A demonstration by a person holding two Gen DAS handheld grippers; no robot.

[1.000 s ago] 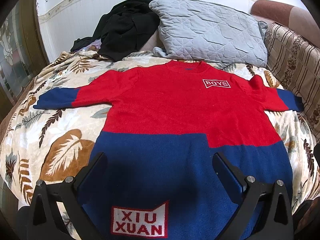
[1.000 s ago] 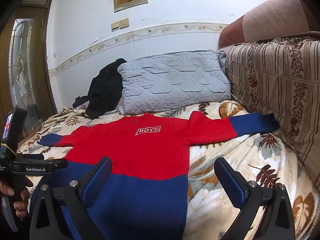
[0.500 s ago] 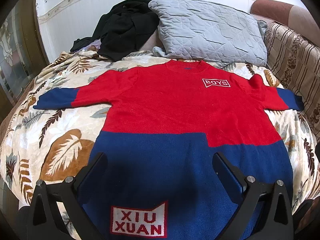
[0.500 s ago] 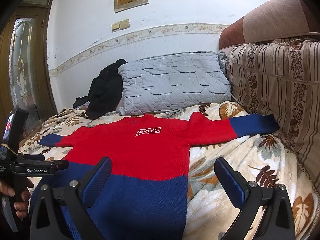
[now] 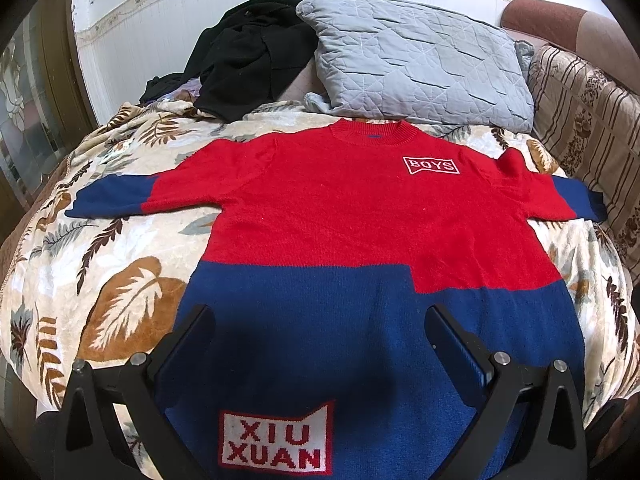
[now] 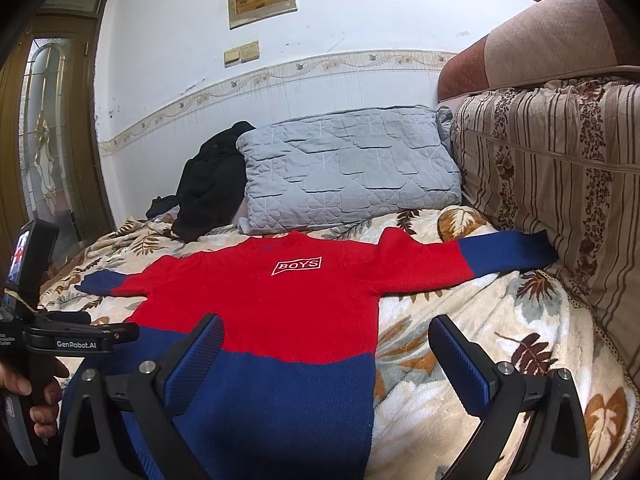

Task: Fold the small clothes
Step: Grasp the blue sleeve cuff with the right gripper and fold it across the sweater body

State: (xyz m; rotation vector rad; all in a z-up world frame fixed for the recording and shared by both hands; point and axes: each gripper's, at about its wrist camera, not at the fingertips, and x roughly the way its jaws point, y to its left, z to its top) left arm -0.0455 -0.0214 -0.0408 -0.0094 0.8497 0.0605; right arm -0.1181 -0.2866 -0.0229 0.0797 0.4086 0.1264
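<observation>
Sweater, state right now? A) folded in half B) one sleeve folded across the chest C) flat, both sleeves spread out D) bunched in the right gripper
C: the sweater lies flat on the leaf-print blanket with both sleeves stretched out to the sides; the left gripper and the right gripper are both open and hold nothing.

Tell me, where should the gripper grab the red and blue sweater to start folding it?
Probably the blue cuff of a sleeve. The sweater lies flat, face up, sleeves spread wide. The right gripper, open, could pinch the right cuff from its outer end, since that loose edge folds inward easily.
</observation>
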